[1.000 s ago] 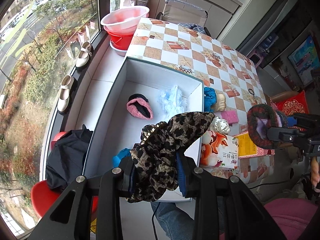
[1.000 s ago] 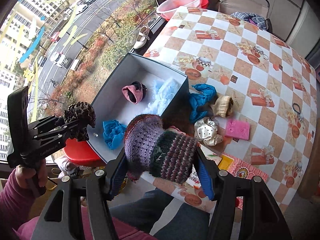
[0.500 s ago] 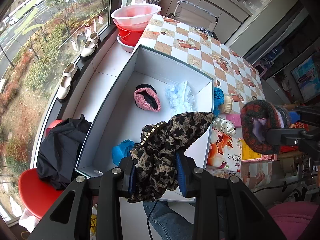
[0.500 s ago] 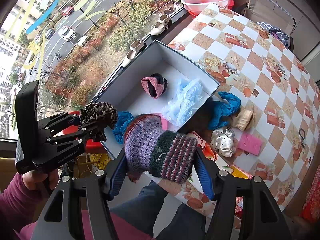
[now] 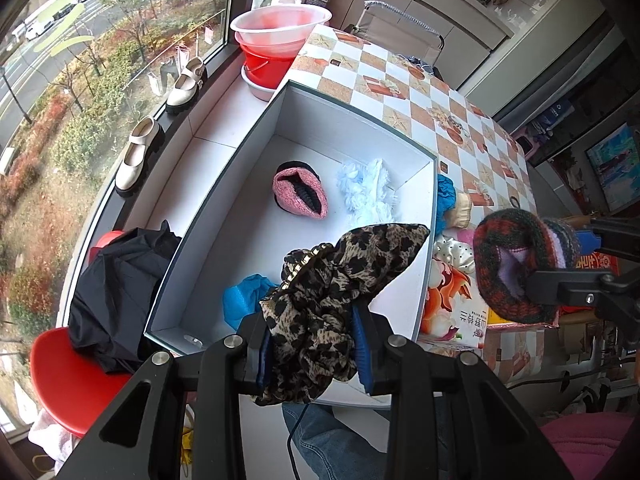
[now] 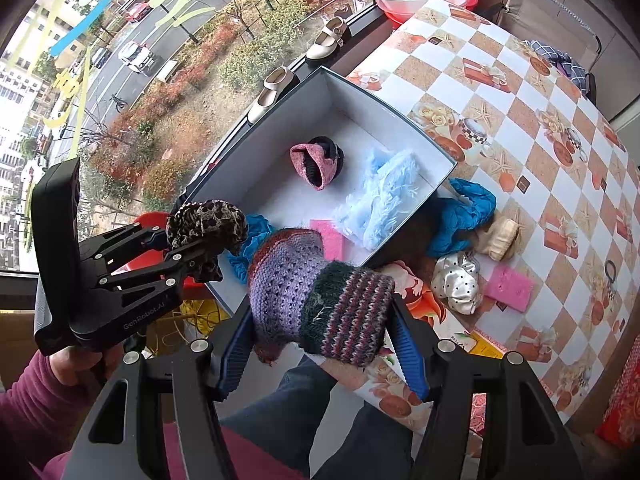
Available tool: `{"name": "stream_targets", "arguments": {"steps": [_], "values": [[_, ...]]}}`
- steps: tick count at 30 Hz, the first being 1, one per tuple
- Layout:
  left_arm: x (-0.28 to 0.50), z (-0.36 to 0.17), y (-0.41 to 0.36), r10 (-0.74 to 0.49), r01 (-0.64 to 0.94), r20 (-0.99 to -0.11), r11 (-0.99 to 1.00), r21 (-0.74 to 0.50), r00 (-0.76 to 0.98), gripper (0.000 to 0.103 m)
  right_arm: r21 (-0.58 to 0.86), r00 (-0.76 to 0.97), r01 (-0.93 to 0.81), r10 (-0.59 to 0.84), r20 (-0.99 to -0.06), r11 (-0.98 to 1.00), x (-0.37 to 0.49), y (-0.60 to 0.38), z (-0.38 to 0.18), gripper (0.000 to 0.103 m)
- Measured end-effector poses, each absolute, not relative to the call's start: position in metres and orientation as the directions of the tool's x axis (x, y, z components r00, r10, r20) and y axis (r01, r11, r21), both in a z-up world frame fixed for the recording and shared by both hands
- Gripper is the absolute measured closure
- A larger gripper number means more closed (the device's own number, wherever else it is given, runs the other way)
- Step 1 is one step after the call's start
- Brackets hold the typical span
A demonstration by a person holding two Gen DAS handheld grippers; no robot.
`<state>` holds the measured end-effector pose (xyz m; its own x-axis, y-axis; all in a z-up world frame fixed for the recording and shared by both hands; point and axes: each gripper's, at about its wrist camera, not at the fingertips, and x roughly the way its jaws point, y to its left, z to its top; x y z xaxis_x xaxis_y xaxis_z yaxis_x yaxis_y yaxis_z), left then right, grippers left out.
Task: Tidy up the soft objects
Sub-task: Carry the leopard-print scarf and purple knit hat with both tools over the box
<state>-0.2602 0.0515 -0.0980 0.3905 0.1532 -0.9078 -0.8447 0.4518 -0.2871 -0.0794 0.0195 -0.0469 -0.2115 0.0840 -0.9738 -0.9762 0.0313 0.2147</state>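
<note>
My left gripper (image 5: 314, 340) is shut on a leopard-print scrunchie (image 5: 332, 280), held above the near end of the white box (image 5: 224, 184). My right gripper (image 6: 320, 334) is shut on a striped purple and dark knit sleeve (image 6: 316, 288), near the box's near right corner. In the box (image 6: 360, 100) lie a pink and black knit piece (image 5: 300, 194), a fluffy pale blue piece (image 5: 368, 190), a blue scrunchie (image 5: 244, 304) and a pink sponge (image 6: 328, 236). On the checkered table (image 6: 560, 120) beside the box lie a blue scrunchie (image 6: 464, 216), a cream one (image 6: 500, 236), a silver dotted one (image 6: 456, 280) and a second pink sponge (image 6: 508, 286).
A carton with an orange print (image 5: 456, 308) stands by the box's near right corner. Left of the box are a window ledge with two cream shoes (image 5: 140, 152), stacked red and pink basins (image 5: 280, 32), and a red stool (image 5: 76, 376) with black cloth (image 5: 116, 292). The person's legs are below.
Both grippers have shifted nearer to the box, which now looks larger and more centred. The right gripper with the knit sleeve has moved sideways toward the box. Both grips are unchanged.
</note>
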Motion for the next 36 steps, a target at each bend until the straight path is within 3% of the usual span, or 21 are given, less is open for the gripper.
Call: {"name": "stream_targets", "arguments": {"steps": [21,36], "values": [[-0.253,-0.112,0.059,0.107,-0.864,-0.921,0.401,-0.305,0.375,0.068,0.237,-0.231,-0.969,0.087,-0.969,0.070,-0.075,0.038,-0.067,0.038],[-0.241,-0.125,0.068,0.114,-0.900,-0.956,0.382,-0.209,0.270,0.067,0.239,-0.230,-0.967,0.100,-0.968,0.093,-0.075,0.066,-0.083,0.038]]}}
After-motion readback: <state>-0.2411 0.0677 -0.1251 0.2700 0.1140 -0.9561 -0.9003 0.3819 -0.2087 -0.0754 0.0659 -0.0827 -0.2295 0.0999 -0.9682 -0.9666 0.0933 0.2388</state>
